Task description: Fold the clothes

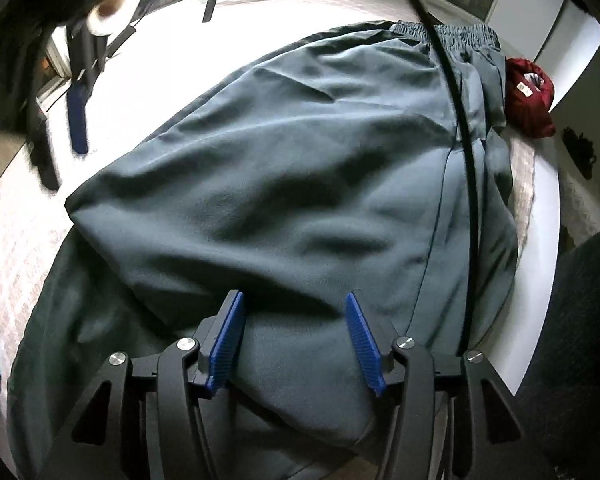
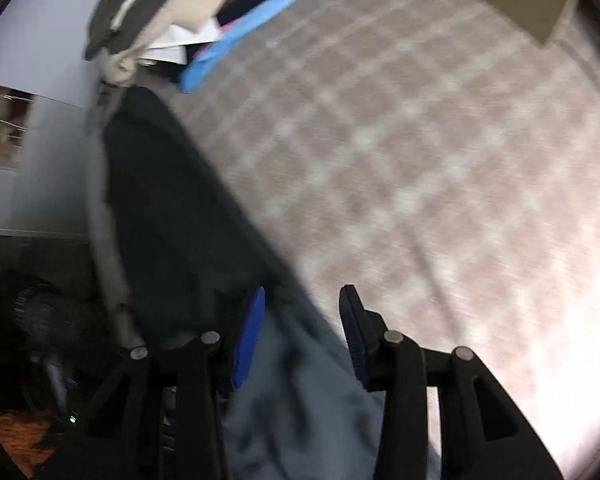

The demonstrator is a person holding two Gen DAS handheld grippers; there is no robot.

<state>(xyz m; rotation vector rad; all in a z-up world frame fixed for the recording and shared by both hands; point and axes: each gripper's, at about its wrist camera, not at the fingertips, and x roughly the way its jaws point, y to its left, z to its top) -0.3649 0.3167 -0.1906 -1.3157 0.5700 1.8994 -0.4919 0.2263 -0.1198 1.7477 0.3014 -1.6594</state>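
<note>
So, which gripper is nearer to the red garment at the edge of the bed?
Left. The left gripper is over the grey-blue pants, whose waistband end lies beside the red garment. The right gripper is at the pants' opposite side, farther away.

Garment: slate-grey trousers [image 1: 300, 184] with an elastic gathered waistband [image 1: 448, 34], laid out on the bed.
Pose: spread lengthwise, the waistband at the far end, one layer folded over another.
Surface: soft creases are seen across the cloth.
Right wrist view: a blurred grey portion [image 2: 300, 408] is seen, a darker part beside it.
</note>
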